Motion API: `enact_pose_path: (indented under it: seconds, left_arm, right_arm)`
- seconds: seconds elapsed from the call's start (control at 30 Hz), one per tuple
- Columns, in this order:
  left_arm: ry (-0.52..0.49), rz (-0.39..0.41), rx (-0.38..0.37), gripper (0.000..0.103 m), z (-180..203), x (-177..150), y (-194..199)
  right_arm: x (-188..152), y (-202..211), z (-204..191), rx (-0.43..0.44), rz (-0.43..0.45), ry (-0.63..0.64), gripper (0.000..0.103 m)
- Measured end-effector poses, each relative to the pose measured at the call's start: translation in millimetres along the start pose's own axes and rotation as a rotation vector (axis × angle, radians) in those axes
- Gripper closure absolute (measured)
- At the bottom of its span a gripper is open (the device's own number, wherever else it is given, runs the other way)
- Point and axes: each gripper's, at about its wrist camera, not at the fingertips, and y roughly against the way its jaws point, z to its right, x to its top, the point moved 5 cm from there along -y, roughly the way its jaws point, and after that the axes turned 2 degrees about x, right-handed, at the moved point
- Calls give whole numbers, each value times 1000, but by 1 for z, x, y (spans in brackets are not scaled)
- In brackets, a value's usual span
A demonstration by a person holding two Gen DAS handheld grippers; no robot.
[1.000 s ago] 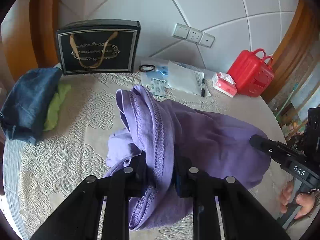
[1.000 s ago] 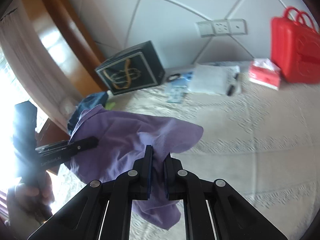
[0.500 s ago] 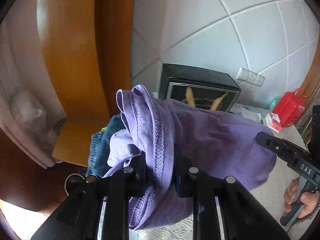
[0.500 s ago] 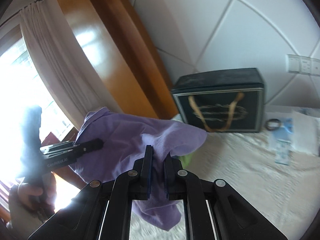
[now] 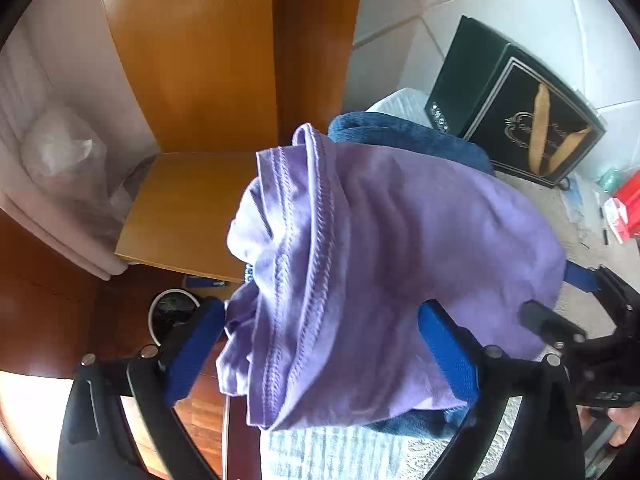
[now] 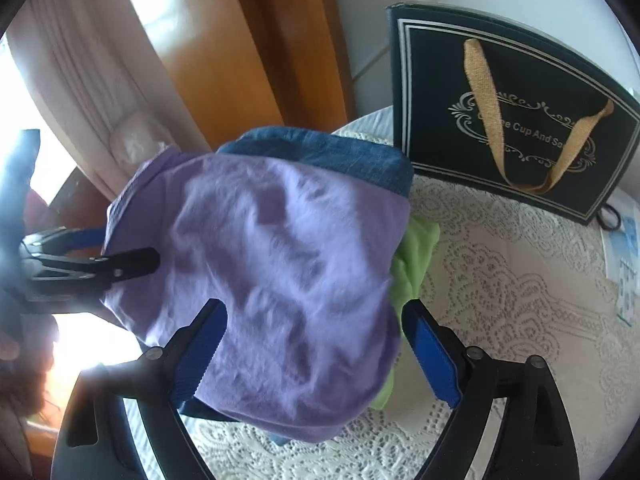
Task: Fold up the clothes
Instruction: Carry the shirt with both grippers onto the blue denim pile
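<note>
Nearby, black gift bag [image 6: 516, 112], green cloth [image 6: 412, 256] under purple garment [image 6: 280, 272], lace tablecloth [image 6: 520, 280]

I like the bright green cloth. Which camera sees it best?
The right wrist view: the green cloth peeks out beside the purple garment, under the blue denim. In the left wrist view the purple garment hides the green completely.

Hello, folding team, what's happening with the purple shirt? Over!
Both jaws just opened wide, nothing pinched. Purple shirt folded, dropped on the blue denim garment, green cloth beside. Gift bag behind, clear of it.
</note>
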Motion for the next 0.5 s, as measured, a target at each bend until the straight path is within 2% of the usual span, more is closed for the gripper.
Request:
enact_pose_path:
  seconds: [0.17,0.23,0.37,0.5]
  left_arm:
    - [-14,20,48,4,9,-11,9]
    - [-13,18,100,4,14,-15,13]
    - [-63,68,193,4,25,-28,26]
    - [-76,73,149,4,35,-46,32]
  right_arm:
    - [-6,12,-12,-75,6,47,13]
    - [-8,21,-16,-99,9,52,12]
    - [-14,34,-22,-141,3,46,11]
    - [-20,44,-19,-165,-3,37,10]
